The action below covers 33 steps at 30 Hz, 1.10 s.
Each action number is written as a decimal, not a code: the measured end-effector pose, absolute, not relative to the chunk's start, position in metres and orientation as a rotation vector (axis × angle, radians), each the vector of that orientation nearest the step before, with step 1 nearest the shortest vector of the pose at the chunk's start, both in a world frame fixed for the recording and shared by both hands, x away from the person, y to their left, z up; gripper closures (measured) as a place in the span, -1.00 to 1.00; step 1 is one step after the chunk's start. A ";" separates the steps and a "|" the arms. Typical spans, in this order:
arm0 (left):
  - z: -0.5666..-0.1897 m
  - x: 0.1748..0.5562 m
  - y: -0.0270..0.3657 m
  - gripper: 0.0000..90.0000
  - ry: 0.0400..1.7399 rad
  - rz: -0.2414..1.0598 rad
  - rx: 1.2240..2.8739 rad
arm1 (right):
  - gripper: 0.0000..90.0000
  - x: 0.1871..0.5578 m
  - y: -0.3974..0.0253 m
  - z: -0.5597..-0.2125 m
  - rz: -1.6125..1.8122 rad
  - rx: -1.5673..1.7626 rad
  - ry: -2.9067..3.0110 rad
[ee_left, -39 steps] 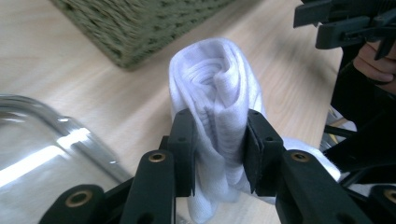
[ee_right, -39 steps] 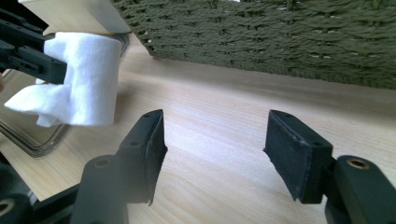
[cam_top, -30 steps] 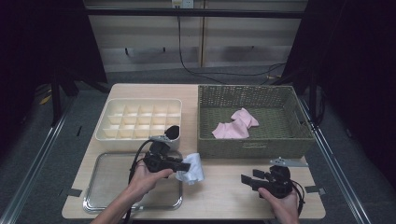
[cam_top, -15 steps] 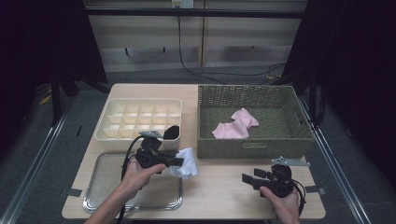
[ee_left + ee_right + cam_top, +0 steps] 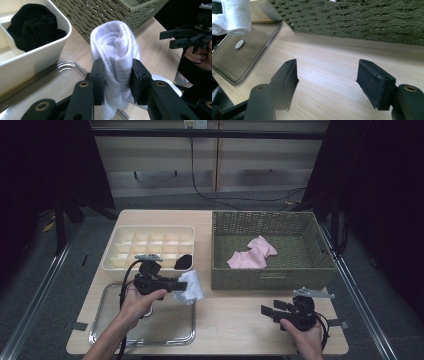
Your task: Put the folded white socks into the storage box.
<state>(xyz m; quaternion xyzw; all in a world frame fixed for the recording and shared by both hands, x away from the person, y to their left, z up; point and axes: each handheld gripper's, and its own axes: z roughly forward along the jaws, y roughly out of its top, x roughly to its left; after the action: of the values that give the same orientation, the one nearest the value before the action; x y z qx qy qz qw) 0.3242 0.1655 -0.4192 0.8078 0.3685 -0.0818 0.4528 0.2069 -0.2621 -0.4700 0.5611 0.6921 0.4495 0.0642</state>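
Left hand-held gripper (image 5: 176, 283) is clamped on a rolled white cloth (image 5: 190, 287), holding it above the right edge of the metal tray (image 5: 150, 330), just in front of the cream compartment box (image 5: 150, 247). Right hand-held gripper (image 5: 267, 312) hovers over the bare worktop (image 5: 230, 312) with its jaws apart, near the green wicker basket (image 5: 270, 272), holding nothing.

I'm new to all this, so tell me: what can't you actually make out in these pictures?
- White cloth: its lower end is hidden behind the left gripper jaws, left gripper view.
- Black item in the divided tray: too small to identify, high view.
- Pink cloth in the wicker basket: folded, underside hidden.
- Small round thing on the metal tray: too small to identify, right gripper view.
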 end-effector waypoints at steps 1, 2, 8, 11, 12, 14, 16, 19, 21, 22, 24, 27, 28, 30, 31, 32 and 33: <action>-0.418 0.324 0.166 0.50 0.913 -0.207 1.991 | -0.28 0.207 -0.262 -0.470 1.359 1.695 2.088; -0.417 0.325 0.167 0.50 0.912 -0.201 1.989 | -0.28 0.207 -0.262 -0.469 1.361 1.697 2.086; -0.411 0.328 0.176 0.50 0.929 -0.164 1.980 | -0.28 0.208 -0.262 -0.469 1.365 1.686 2.097; -0.410 0.332 0.182 0.50 0.944 -0.166 1.967 | -0.28 0.208 -0.261 -0.469 1.370 1.688 2.098; -0.411 0.333 0.184 0.50 0.951 -0.166 1.964 | -0.28 0.208 -0.261 -0.469 1.373 1.687 2.096; -0.408 0.334 0.188 0.50 0.958 -0.146 1.959 | -0.28 0.209 -0.261 -0.469 1.370 1.688 2.097; -0.406 0.335 0.191 0.50 0.957 -0.144 1.944 | -0.28 0.209 -0.261 -0.469 1.371 1.685 2.103; -0.401 0.339 0.199 0.50 0.966 -0.139 1.929 | -0.28 0.209 -0.261 -0.469 1.376 1.694 2.097; -0.401 0.340 0.203 0.50 0.979 -0.129 1.917 | -0.28 0.210 -0.260 -0.470 1.376 1.695 2.100; -0.401 0.341 0.205 0.50 0.991 -0.124 1.914 | -0.28 0.210 -0.259 -0.470 1.374 1.694 2.103; -0.402 0.342 0.207 0.50 0.997 -0.117 1.914 | -0.28 0.210 -0.259 -0.470 1.373 1.687 2.105; -0.403 0.342 0.208 0.50 1.003 -0.111 1.909 | -0.28 0.210 -0.259 -0.470 1.379 1.694 2.105; -0.403 0.342 0.208 0.51 1.004 -0.105 1.912 | -0.28 0.210 -0.259 -0.470 1.379 1.690 2.106; -0.401 0.342 0.209 0.51 1.009 -0.093 1.913 | -0.28 0.210 -0.260 -0.470 1.376 1.687 2.111; -0.399 0.343 0.210 0.51 1.008 -0.085 1.911 | -0.28 0.210 -0.260 -0.470 1.374 1.687 2.109; -0.398 0.343 0.211 0.51 1.014 -0.082 1.906 | -0.28 0.210 -0.261 -0.469 1.370 1.690 2.105; -0.396 0.344 0.213 0.51 1.015 -0.072 1.898 | -0.28 0.210 -0.261 -0.469 1.369 1.696 2.100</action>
<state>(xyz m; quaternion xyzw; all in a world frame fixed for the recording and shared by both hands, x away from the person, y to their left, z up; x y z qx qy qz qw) 0.3441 0.2132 -0.3956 0.7760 0.4150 -0.0296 0.4740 0.2104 -0.2615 -0.4693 0.5594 0.6927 0.4515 0.0577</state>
